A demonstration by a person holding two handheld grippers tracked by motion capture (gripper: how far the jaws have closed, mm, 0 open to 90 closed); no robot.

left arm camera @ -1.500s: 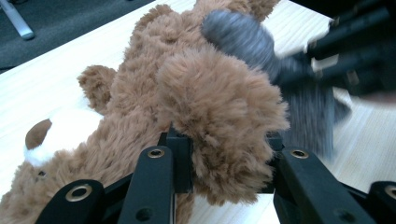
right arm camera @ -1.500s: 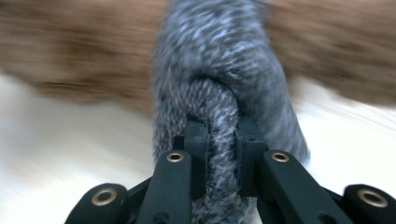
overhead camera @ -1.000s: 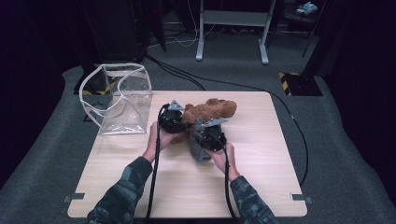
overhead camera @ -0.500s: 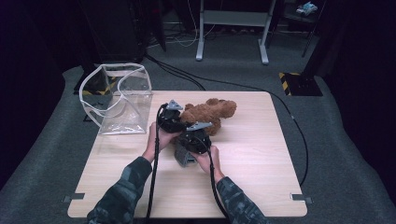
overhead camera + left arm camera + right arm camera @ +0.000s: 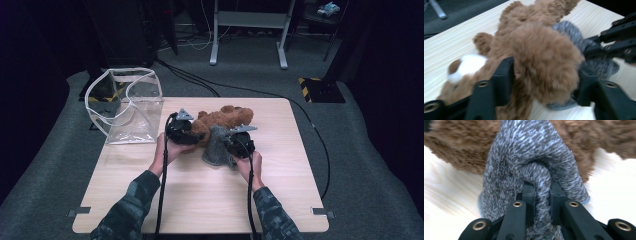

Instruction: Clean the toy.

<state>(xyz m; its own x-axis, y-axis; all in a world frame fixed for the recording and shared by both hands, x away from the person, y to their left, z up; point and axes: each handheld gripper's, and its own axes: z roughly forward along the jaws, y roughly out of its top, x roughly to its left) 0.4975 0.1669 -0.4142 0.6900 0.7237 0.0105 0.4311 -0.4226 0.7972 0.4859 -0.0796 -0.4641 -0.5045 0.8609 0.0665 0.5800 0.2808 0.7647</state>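
Bright tabletop, dark surroundings, slight blur

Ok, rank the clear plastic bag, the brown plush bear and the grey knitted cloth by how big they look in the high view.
1. Clear plastic bag with white trim, largest.
2. Brown plush bear.
3. Grey knitted cloth, smallest, though both are partly covered by each hand-held gripper, so that order is unsure.

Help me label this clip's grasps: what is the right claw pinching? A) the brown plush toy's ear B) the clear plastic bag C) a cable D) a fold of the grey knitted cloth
D: in the right gripper view the right claw has its jaws closed on a bunched fold of the grey knitted cloth, which lies against the brown plush toy.
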